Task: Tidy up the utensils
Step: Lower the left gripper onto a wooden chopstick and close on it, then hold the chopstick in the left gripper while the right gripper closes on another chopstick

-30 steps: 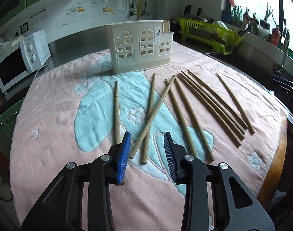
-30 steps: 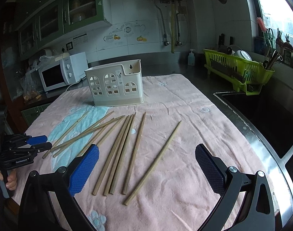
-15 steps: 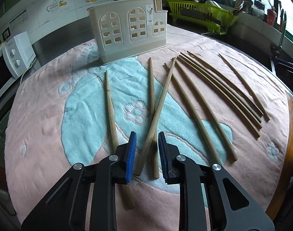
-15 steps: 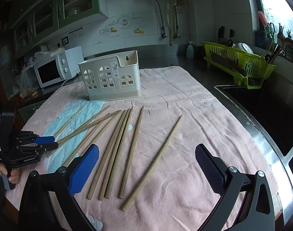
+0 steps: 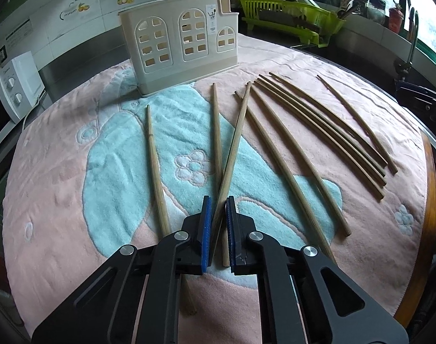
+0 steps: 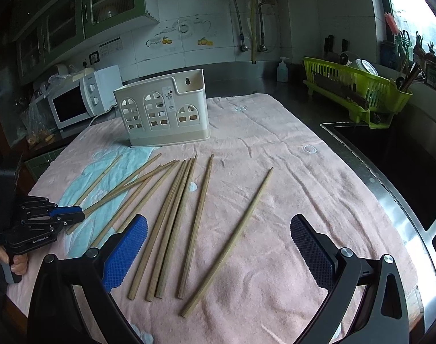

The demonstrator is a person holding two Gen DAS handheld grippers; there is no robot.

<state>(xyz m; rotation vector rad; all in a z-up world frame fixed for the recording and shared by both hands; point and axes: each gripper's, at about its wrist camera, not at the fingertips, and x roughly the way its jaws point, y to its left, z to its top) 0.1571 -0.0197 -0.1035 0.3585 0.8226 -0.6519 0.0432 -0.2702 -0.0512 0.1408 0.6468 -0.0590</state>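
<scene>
Several wooden chopsticks lie spread on a pink and blue towel [image 5: 60, 172]. A cream utensil holder [image 5: 180, 46] with arched windows stands upright at the far side; it also shows in the right wrist view [image 6: 163, 111]. My left gripper [image 5: 217, 215] is closed around the near end of a slanted chopstick [image 5: 232, 149] that crosses a second one [image 5: 217, 132]. It appears in the right wrist view [image 6: 71, 213] at the left edge. My right gripper [image 6: 218, 246] is wide open and empty, above the near ends of a chopstick group [image 6: 172, 215] and a lone chopstick [image 6: 232, 238].
A white microwave [image 6: 80, 100] stands at the back left. A green dish rack [image 6: 358, 91] sits at the right behind a dark sink [image 6: 389, 160]. The towel covers most of the counter; its metal edge [image 6: 389, 200] runs along the right.
My left gripper moved forward and lower, and its jaws narrowed from wide apart to pinching the slanted chopstick. The right gripper stayed open and hardly moved.
</scene>
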